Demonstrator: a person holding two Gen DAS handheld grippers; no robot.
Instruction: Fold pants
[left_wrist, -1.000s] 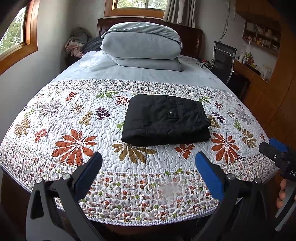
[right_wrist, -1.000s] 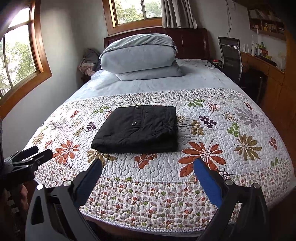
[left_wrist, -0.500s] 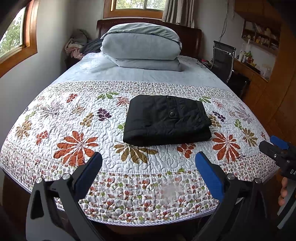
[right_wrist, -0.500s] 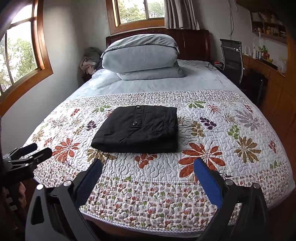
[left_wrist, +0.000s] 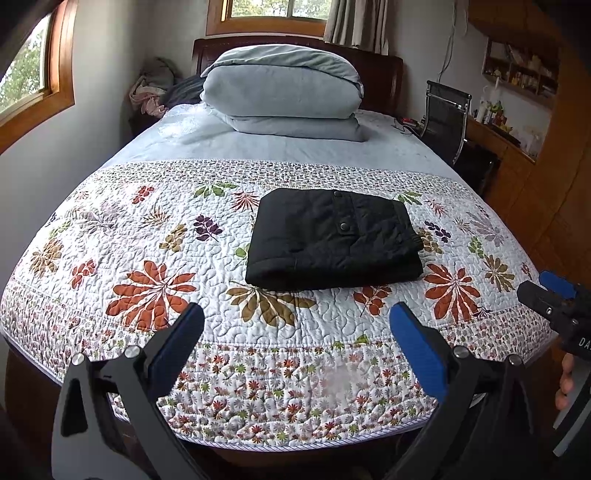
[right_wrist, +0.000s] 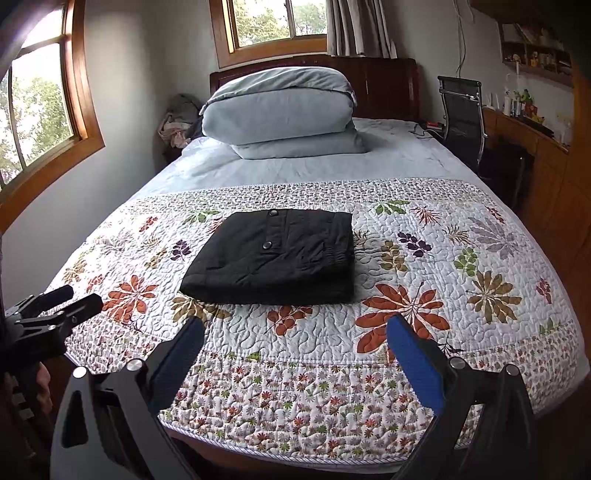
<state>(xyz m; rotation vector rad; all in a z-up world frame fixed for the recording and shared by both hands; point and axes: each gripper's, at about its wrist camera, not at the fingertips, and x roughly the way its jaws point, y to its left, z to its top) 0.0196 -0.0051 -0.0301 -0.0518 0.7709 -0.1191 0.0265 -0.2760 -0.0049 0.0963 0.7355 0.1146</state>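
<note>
Black pants (left_wrist: 332, 240) (right_wrist: 273, 254) lie folded into a compact rectangle on the floral quilt (left_wrist: 155, 236) (right_wrist: 443, 266), snap buttons facing up. My left gripper (left_wrist: 295, 325) hovers open at the foot of the bed, well short of the pants, nothing between its blue pads. My right gripper (right_wrist: 295, 336) is likewise open and empty, held back from the pants. Each gripper shows at the edge of the other's view: the right one (left_wrist: 546, 291) at far right, the left one (right_wrist: 59, 302) at far left.
Stacked grey-blue pillows (left_wrist: 284, 92) (right_wrist: 280, 110) rest at the headboard. A black chair (left_wrist: 443, 118) (right_wrist: 463, 114) and a wooden desk (right_wrist: 532, 147) stand right of the bed. Wall and windows are on the left; clothes (left_wrist: 151, 92) pile in the far corner.
Both grippers have drawn slightly back and up from the bed, staying open. The folded pants have not moved.
</note>
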